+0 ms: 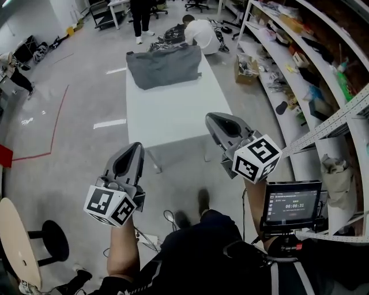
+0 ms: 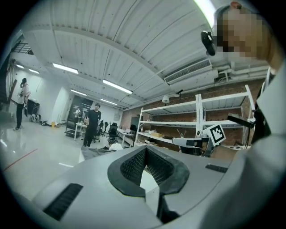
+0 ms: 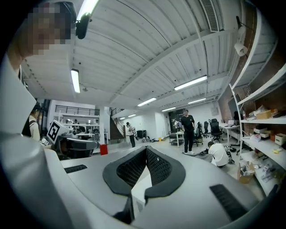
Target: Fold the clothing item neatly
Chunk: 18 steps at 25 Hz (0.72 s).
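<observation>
A grey clothing item lies bunched at the far end of a long white table; in the left gripper view the grey clothing item shows low behind the jaws. Both grippers hang level in the air, short of the table's near end. My left gripper is shut and holds nothing. My right gripper is also shut and empty, its tips over the table's near right corner. In the left gripper view the left gripper has its pads together, as does the right gripper in its own view.
Shelving full of clutter runs along the table's right side. A person in white crouches beyond the table and another stands there. A small monitor sits at my right, a round stool at my left.
</observation>
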Motion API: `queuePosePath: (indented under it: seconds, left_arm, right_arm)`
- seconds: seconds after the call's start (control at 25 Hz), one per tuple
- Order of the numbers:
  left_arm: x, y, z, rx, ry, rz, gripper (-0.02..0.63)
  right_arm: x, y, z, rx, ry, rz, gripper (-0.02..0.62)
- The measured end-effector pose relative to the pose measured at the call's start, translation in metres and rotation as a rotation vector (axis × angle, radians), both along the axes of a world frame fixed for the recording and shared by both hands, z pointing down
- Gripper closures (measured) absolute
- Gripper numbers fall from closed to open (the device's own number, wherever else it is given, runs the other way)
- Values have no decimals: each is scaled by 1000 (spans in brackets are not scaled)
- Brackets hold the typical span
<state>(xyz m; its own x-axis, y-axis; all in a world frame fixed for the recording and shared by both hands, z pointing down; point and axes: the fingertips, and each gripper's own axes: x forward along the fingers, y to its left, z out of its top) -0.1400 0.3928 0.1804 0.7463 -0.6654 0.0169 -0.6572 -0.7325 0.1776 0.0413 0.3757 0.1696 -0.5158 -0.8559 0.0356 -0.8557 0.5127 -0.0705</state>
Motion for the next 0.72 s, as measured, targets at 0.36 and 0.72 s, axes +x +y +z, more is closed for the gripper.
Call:
queuePosePath:
  seconds: [0.36, 0.72]
  left_arm:
    - [39, 121, 2, 4, 49, 192, 607]
    - [86, 248, 3, -28, 9, 129, 607]
  right_arm:
    - [23, 109, -5, 22, -23, -9, 588]
    - [70, 253, 4, -2, -44, -34, 588]
